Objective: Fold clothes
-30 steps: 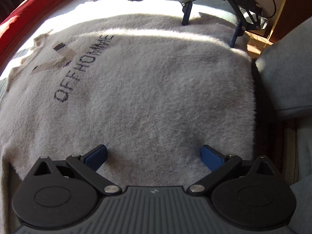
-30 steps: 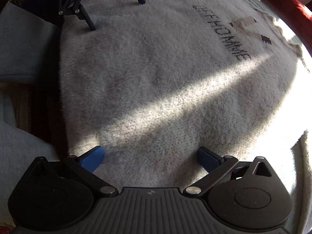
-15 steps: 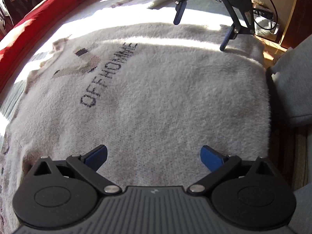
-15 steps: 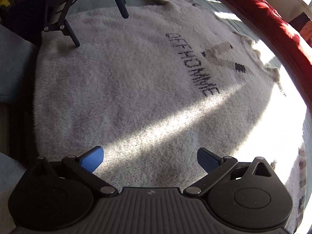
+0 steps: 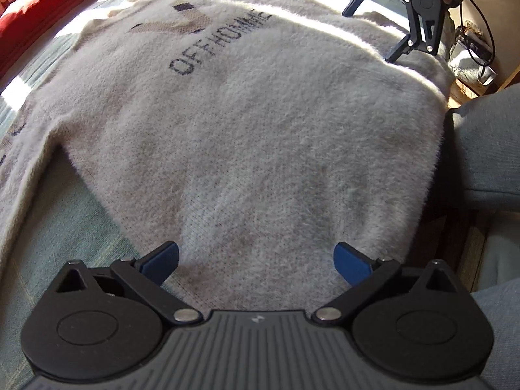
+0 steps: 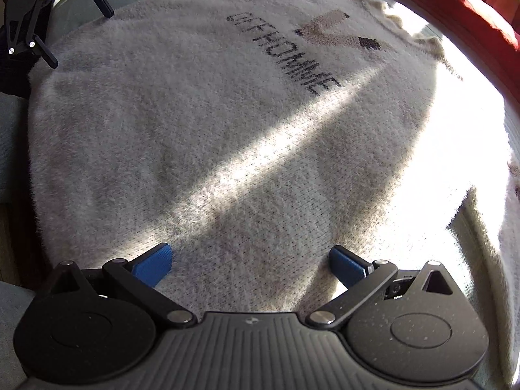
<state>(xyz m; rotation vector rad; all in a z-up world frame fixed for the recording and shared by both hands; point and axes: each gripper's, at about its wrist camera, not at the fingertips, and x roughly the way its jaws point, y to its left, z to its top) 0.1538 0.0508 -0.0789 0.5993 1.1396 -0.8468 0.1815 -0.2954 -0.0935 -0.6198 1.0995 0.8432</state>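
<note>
The fuzzy sweater (image 5: 260, 123) lies spread flat on the bed (image 5: 81, 227), lettering up, no fold showing; both sleeves lie out — folding all remains. Left gripper (image 5: 256, 260) and right gripper (image 6: 250, 261) hover at its sides, jaws wide, holding nothing

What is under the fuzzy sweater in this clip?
The sweater lies spread on a pale green striped bedcover, which shows beside its side edge and below the sleeve. Anything beneath the sweater's body is covered and cannot be seen.
</note>
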